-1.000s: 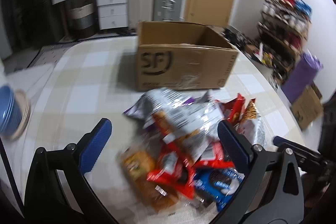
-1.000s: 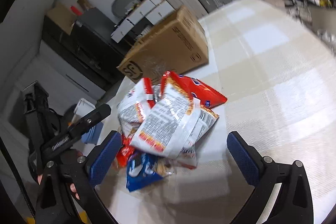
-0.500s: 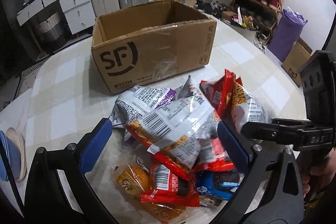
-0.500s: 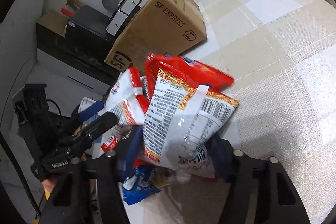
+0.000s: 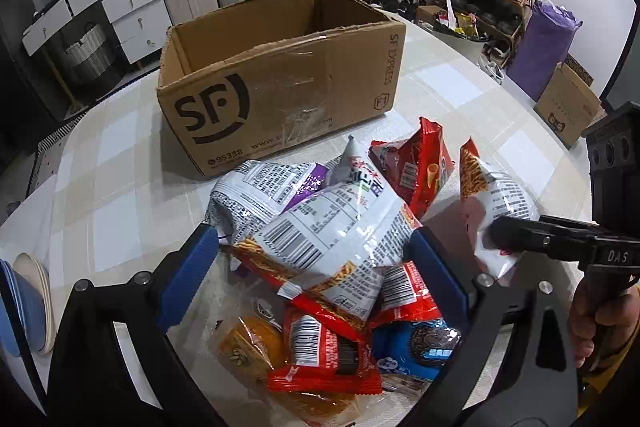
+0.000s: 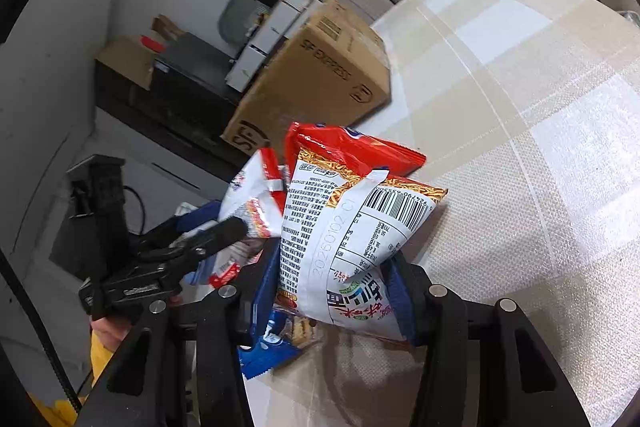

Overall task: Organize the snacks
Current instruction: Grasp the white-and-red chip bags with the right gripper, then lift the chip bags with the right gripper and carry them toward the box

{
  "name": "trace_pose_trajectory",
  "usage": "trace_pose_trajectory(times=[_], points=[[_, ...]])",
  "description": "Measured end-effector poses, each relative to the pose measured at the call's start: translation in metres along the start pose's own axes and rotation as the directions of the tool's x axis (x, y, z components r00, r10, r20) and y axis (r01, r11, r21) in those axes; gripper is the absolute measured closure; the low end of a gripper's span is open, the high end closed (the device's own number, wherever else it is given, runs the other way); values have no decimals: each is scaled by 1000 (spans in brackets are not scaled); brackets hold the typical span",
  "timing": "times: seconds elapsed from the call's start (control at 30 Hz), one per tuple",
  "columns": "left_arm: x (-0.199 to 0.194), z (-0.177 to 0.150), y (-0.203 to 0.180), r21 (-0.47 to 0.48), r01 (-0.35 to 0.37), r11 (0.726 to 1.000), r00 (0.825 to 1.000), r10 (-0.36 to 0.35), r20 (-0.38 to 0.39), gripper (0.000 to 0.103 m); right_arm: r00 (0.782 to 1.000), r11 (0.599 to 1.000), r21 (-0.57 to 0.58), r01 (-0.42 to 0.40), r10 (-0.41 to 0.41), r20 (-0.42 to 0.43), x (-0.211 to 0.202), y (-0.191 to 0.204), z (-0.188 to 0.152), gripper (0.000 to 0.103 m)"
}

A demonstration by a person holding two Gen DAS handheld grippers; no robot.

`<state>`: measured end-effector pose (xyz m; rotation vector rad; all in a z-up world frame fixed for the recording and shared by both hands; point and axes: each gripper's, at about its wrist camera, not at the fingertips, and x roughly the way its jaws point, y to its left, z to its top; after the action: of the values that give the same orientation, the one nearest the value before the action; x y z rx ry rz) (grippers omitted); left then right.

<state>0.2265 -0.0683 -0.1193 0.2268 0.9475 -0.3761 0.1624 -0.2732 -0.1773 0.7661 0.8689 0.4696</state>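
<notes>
right gripper (image 6: 334, 287): we have its blue pads on both sides of the white-and-orange snack bag (image 6: 352, 227) and the jaws are closing on it. In the right wrist view the pads press the bag's lower half, so we read it as grasped.
held bag: upright between the pads, barcode side facing us, top edge tilted to the right. Its lower end sits over a blue cookie pack (image 6: 276, 343) on the table.
left gripper (image 5: 316, 275): jaws wide but closing a little, nothing gripped. We hover over the near part of the snack pile (image 5: 340, 235) with the pads either side of a large white bag with a barcode (image 5: 332, 231). We can't tell if the right pad touches that bag.
pile: middle of the table (image 5: 120, 187), just near of the cardboard box (image 5: 280, 75). Mixed bags: red ones, a purple-and-white one, a yellow pastry pack at the near left, a blue cookie pack at the near right.
box: open-topped, far side of the pile. What we see of its inside shows no snacks.
right hand (image 5: 596, 327): at the right edge of the left wrist view, around the right gripper's handle.
bowls (image 5: 28, 303): stacked at the table's left edge, well apart from the pile.
</notes>
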Motion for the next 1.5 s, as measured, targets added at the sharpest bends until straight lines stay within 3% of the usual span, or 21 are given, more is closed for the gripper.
trace_pose_trajectory(times=[0.17,0.33,0.53,0.57,0.77,1.0,1.5], points=[[10,2,-1,-17,14,1000,999,-15,-45,8,998,998,-28,-51,51,21,-5,2,-1,52],[11,6,-6,-25,-4,1000,999,3,-42,15,995,996,-9,-94,94,24,-9,-2,-2,52],[3,2,-9,-39,-7,999,1000,6,-3,27,990,991,5,-137,136,36,-11,-5,-1,52],[2,1,-10,-39,-2,999,1000,2,-1,41,989,990,2,-142,142,36,-11,-4,-1,52],[-7,-3,-14,-44,-18,999,1000,18,3,48,987,988,0,-157,157,37,-10,-4,0,52],[-20,-6,-14,-56,-31,998,1000,31,-4,52,983,983,14,-182,181,42,-12,-8,0,52],[-83,-14,2,-139,-28,990,994,43,104,52,980,982,-22,-189,190,66,-16,-4,-1,52]])
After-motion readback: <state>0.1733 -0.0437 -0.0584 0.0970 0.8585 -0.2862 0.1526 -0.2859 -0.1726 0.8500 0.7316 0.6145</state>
